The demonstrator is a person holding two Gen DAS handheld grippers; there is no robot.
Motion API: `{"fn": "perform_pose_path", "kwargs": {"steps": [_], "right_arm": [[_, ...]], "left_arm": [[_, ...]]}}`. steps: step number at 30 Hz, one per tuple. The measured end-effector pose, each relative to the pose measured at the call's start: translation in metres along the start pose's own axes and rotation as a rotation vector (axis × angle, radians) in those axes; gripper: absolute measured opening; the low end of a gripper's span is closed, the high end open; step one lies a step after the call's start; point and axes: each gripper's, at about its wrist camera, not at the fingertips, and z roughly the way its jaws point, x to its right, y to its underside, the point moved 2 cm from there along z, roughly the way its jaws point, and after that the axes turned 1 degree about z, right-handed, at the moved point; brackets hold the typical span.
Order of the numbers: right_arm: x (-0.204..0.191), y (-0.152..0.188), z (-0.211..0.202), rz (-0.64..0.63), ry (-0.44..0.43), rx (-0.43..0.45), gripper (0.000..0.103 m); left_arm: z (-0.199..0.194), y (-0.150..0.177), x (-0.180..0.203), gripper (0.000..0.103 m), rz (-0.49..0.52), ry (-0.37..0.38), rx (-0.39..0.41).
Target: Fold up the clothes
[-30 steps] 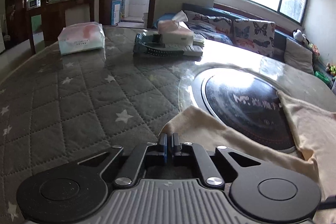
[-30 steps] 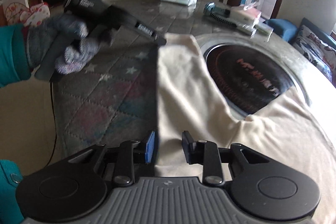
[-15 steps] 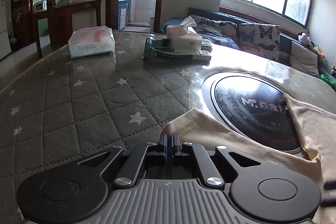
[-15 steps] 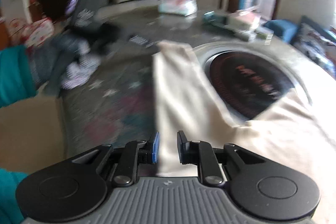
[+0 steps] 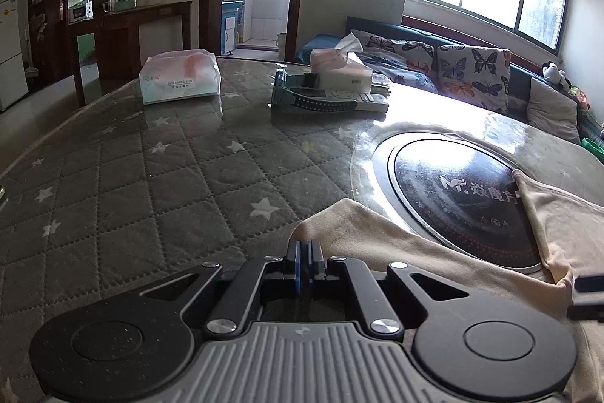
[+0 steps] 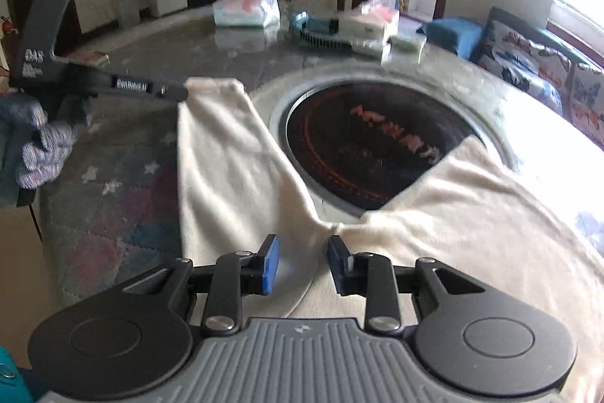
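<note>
Cream trousers lie over the round table, both legs spread around the black cooktop disc. My left gripper is shut on the hem corner of one trouser leg; the right wrist view shows the left gripper at that hem, held by a gloved hand. My right gripper is open just above the crotch seam, with cloth under its blue-padded fingers. The second leg drapes at the right.
A grey quilted star mat covers the table's left half. At the far side sit a tissue pack, a tissue box and a blue-grey device. A sofa with butterfly cushions stands beyond.
My right gripper has shifted right from the leg's outer edge to the crotch, and its jaws stand wider than half a second ago. The left gripper stays shut at the hem.
</note>
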Motion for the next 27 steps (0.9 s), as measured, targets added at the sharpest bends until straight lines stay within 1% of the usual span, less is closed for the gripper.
{"fn": "perform_pose_path", "kwargs": {"steps": [2, 5, 8, 9, 11, 12, 14, 17, 18, 22, 27], "right_arm": [[0.009, -0.003, 0.001, 0.032, 0.009, 0.003, 0.029], [0.020, -0.004, 0.015, 0.065, -0.001, -0.029, 0.031], [0.020, -0.004, 0.018, 0.053, -0.010, -0.027, 0.037], [0.020, -0.004, 0.017, 0.046, -0.011, -0.027, 0.037], [0.018, -0.005, 0.007, 0.032, -0.016, -0.015, 0.035], [0.019, -0.005, 0.001, 0.027, -0.015, -0.006, 0.035], [0.021, -0.004, -0.011, 0.012, 0.012, 0.002, 0.035], [0.031, 0.004, -0.032, 0.001, 0.071, -0.008, 0.035], [0.035, 0.008, -0.039, 0.000, 0.090, -0.015, 0.035], [0.045, 0.030, -0.065, -0.002, 0.156, -0.050, 0.035], [0.041, 0.063, -0.083, -0.015, 0.166, -0.091, 0.035]], "left_arm": [[0.000, 0.000, 0.000, 0.004, 0.001, -0.004, -0.002], [0.000, 0.000, 0.002, 0.004, 0.002, -0.011, -0.005], [-0.001, 0.001, 0.002, 0.004, 0.005, -0.017, -0.009], [-0.001, 0.001, 0.001, 0.004, 0.007, -0.021, -0.014], [-0.001, 0.001, 0.000, 0.005, 0.005, -0.023, -0.022], [-0.001, 0.001, 0.000, 0.007, 0.006, -0.026, -0.024], [-0.002, 0.001, 0.001, 0.007, 0.017, -0.043, -0.025], [-0.010, 0.000, 0.002, 0.007, 0.026, -0.038, -0.015], [-0.014, 0.001, 0.005, 0.007, 0.033, -0.029, -0.011], [-0.029, 0.006, 0.044, 0.010, 0.119, 0.088, -0.006], [-0.048, 0.013, 0.092, 0.010, 0.226, 0.235, 0.000]]}}
